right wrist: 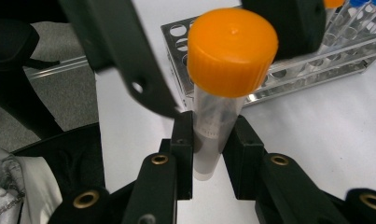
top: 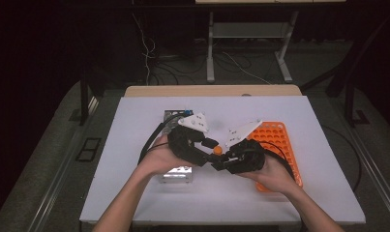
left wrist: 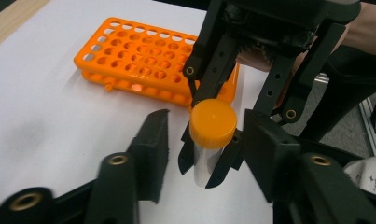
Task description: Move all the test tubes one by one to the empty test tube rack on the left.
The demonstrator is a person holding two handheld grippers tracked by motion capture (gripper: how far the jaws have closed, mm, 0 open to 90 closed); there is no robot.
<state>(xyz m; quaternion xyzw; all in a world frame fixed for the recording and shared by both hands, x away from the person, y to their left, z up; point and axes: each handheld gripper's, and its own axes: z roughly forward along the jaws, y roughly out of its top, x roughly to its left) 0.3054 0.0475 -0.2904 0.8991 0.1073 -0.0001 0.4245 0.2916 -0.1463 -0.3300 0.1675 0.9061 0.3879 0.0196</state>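
We see a white table top (top: pixel 134 145) at the centre of the frame, its wooden edge (top: pixel 212 90) towards the top. Beyond it lies grey floor (top: pixel 52 121), with cables (top: pixel 149 53) and a white metal stand (top: pixel 250 34) in darkness along the top.

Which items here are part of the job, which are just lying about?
In the job:
- orange-capped tube, clamped in the right tongs
- left tongs, open around its cap
- orange tube rack
- metal tube rack

Lying about:
- floor cables
- table legs behind
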